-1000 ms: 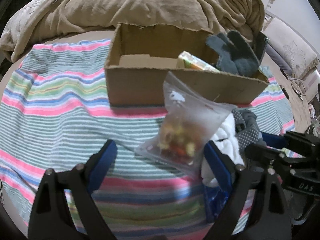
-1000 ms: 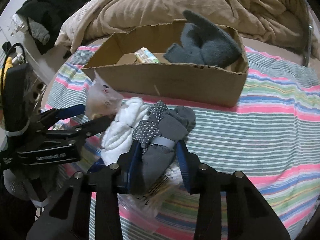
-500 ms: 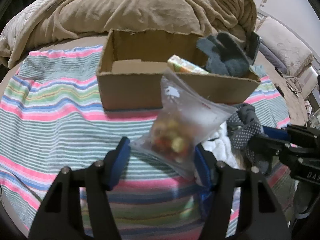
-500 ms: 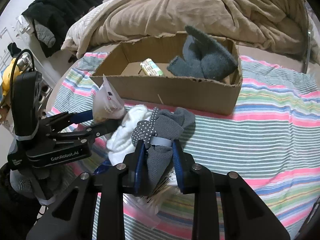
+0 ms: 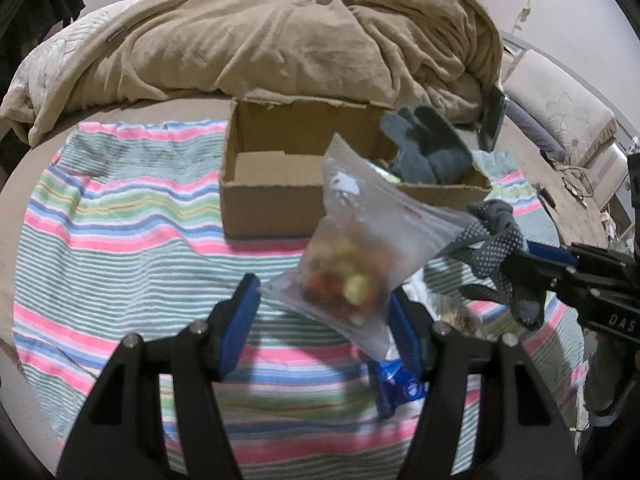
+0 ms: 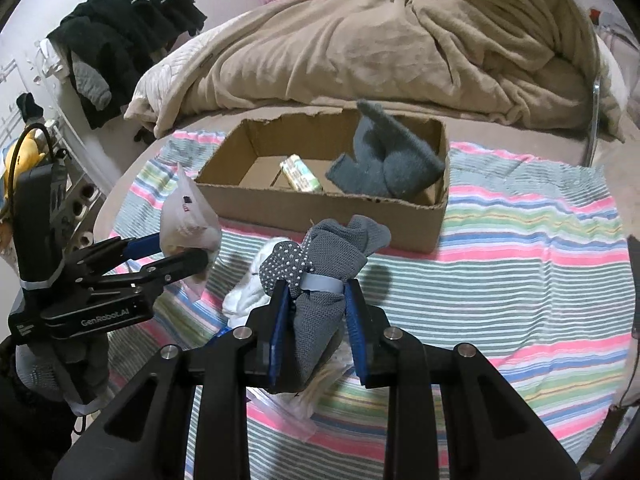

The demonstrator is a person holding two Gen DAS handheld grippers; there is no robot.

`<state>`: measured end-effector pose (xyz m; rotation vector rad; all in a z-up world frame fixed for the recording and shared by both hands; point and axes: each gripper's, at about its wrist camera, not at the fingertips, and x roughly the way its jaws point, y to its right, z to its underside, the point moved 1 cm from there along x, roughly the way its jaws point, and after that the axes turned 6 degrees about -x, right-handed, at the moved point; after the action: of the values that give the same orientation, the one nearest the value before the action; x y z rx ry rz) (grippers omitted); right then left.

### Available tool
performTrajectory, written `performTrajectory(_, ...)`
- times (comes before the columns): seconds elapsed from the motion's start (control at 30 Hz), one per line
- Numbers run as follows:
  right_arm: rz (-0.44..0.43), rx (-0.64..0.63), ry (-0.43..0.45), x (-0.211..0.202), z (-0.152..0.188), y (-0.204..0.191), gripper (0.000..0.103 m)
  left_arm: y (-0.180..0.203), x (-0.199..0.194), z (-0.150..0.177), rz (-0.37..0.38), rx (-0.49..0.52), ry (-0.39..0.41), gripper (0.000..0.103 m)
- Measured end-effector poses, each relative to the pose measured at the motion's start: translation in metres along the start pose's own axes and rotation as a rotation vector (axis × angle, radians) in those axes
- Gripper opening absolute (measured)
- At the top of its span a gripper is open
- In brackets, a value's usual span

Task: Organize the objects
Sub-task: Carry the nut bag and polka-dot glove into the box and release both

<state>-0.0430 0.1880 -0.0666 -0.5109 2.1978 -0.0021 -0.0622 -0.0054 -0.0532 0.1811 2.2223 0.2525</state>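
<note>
We saw the left claw (image 5: pixel 324 300) in the lower centre of the left wrist view, clamped on a clear plastic bag (image 5: pixel 360 248) with red and yellow bits inside; the bag was blurred, so the contents stayed unclear. The bag was held up above the striped blanket (image 5: pixel 120 220), in front of the cardboard box (image 5: pixel 264 208). In the right wrist view the same left claw (image 6: pixel 188 250) sat at the left of the frame with the bag (image 6: pixel 186 216) sticking up from it.

The right claw (image 6: pixel 316 312) was at the lower centre of its own view, squeezed on a grey sock bundle (image 6: pixel 324 264) with a dotted sole and a pale band around it. From the left wrist view that bundle (image 5: pixel 496 248) hung at the right of the frame from the right claw (image 5: pixel 532 258), lifted off the blanket.

Below the sock bundle lay a white cloth (image 6: pixel 252 292), and under the right claw another clear bag (image 6: pixel 296 408) lay flat on the blanket (image 6: pixel 520 260).

The box (image 6: pixel 320 208) stood in the upper middle on the bed, open on top. Inside it were grey gloves (image 6: pixel 392 160) at the right end and a small green packet (image 6: pixel 300 174) near the middle. A beige comforter (image 6: pixel 380 40) was heaped behind the box.
</note>
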Motion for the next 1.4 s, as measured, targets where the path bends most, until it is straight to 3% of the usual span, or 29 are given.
performTrajectory(0.97, 0.039, -0.065, 0.123, -0.026, -0.056, 0.004, 0.029, -0.012, -0.024, -0.049, -0.026, -0.008, 0.105, 0.063)
performTrajectory(1.4, 0.025, -0.090, 0.132, -0.005, -0.078, 0.012, 0.029, -0.018, 0.002, -0.073, 0.002, -0.033, 0.079, 0.063)
